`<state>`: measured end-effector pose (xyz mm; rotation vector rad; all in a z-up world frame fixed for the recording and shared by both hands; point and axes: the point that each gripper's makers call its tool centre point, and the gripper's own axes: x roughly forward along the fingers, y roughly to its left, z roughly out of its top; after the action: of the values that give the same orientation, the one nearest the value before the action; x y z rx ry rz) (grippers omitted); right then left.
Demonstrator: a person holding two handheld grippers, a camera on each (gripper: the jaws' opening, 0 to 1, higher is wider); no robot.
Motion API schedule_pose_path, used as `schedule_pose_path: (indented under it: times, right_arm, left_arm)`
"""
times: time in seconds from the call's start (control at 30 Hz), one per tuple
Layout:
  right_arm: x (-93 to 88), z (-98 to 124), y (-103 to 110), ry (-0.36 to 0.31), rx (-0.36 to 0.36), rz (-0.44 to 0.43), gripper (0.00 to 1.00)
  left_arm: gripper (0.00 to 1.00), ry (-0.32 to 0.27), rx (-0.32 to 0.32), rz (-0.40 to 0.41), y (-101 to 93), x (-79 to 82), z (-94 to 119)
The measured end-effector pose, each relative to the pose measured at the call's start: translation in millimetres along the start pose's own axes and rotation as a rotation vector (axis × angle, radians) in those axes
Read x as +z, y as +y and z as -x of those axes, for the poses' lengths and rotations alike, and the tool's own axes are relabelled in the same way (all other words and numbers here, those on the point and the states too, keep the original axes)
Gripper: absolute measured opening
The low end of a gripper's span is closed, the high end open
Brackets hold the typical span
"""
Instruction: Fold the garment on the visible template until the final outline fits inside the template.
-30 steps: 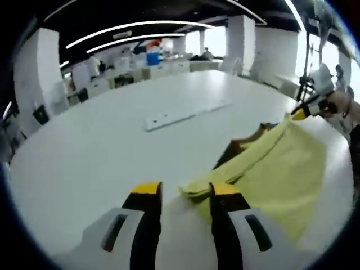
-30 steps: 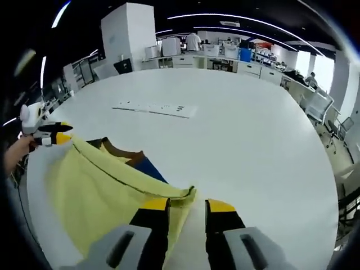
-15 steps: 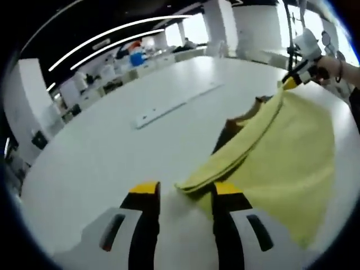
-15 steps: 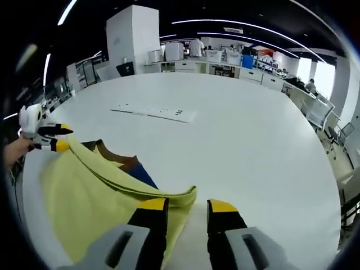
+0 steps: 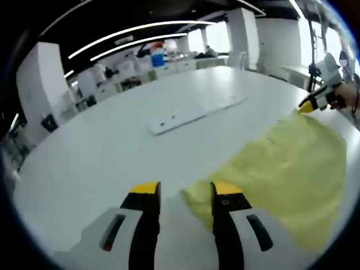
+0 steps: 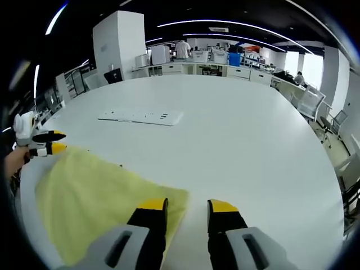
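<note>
Bright, even indoor light from curved ceiling strip lights [image 5: 135,29]; daylight glare at window [image 5: 329,39] in left gripper view. White table [image 6: 236,129] evenly lit, shadows faint. Strong fisheye bending toward edges. Yellow cloth [image 5: 281,174] soft, slightly blurred; background desks [image 6: 214,59] small, low detail.

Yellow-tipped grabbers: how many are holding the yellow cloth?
2. The left gripper is at one corner of the yellow cloth, the right gripper at the far corner.
</note>
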<state>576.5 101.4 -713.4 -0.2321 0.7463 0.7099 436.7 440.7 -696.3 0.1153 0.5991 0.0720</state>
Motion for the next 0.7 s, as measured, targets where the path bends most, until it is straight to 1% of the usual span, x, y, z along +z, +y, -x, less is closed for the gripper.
schedule_pose_path:
  times: [0.13, 0.23, 0.33, 0.4, 0.47, 0.53, 0.7]
  right_arm:
    - [-1.2, 5.2, 1.1, 0.009, 0.010, -0.021, 0.27]
    - [-2.5, 12.2, 5.7, 0.020, 0.030, -0.028, 0.29]
    - [-2.4, 19.6, 11.7, 0.027, 0.055, -0.041, 0.34]
    - [-2.3, 25.5, 17.6, 0.031, 0.078, -0.049, 0.38]
    - [-2.6, 32.2, 23.9, 0.036, 0.103, -0.059, 0.40]
    - [-3.1, 39.4, 29.7, 0.039, 0.123, -0.063, 0.42]
    - [-6.1, 56.2, 41.1, 0.055, 0.149, -0.033, 0.45]
  left_arm:
    - [0.36, 0.004, 0.002, 0.059, 2.5, -2.0, 9.1]
    - [0.38, 0.002, -0.007, 0.085, 2.3, -2.3, 17.0]
    - [0.42, 0.005, -0.013, 0.109, 2.5, -2.7, 28.6]
    - [0.45, 0.015, -0.007, 0.101, 2.1, -4.6, 35.7]
    - [0.47, 0.008, -0.017, 0.075, -0.4, -4.8, 44.5]
    - [0.50, 0.010, -0.024, 0.074, -1.7, -6.5, 53.2]
    - [0.56, 0.009, -0.053, 0.069, -8.8, -10.0, 72.1]
